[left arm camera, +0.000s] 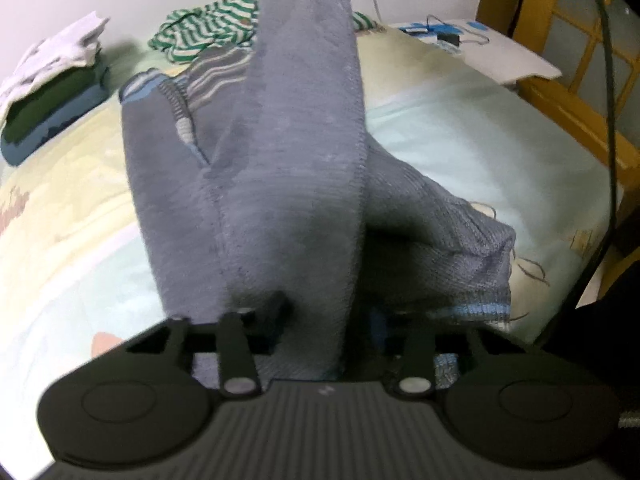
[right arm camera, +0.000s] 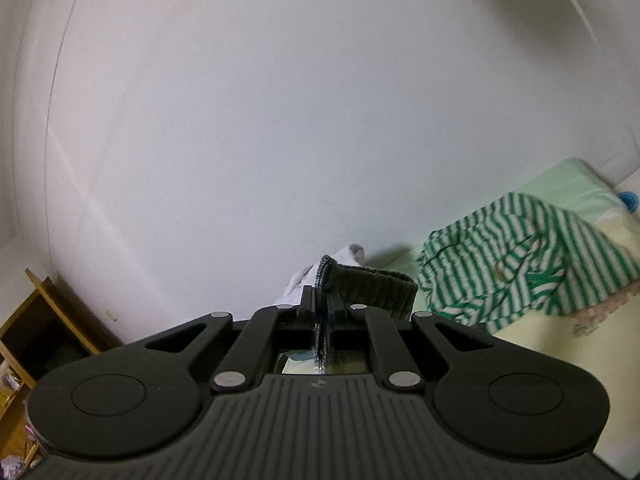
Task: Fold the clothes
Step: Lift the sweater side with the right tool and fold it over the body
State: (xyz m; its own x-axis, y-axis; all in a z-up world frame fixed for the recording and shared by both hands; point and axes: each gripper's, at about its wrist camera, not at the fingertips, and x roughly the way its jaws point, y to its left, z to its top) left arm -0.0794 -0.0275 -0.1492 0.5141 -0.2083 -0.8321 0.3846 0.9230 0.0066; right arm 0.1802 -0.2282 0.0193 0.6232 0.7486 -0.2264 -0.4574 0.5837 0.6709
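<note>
A grey knit sweater [left arm camera: 288, 160] with a blue-striped hem lies partly on the bed [left arm camera: 480, 140]. One band of it rises steeply out of the top of the left wrist view. My left gripper [left arm camera: 326, 316] points down at it, with the lower end of that band pinched between its fingers; the right finger is hidden by cloth. In the right wrist view my right gripper [right arm camera: 322, 308] is lifted above the bed, facing the wall, and is shut on a ribbed grey edge of the sweater [right arm camera: 372, 288].
A green-and-white striped garment [left arm camera: 200, 32] [right arm camera: 520, 264] lies crumpled at the far side of the bed. A folded stack [left arm camera: 52, 100] topped with white cloth sits far left. A wooden bed frame [left arm camera: 568, 108] and a white board with cables [left arm camera: 500, 52] are at the right. A wooden shelf [right arm camera: 44, 328] stands by the wall.
</note>
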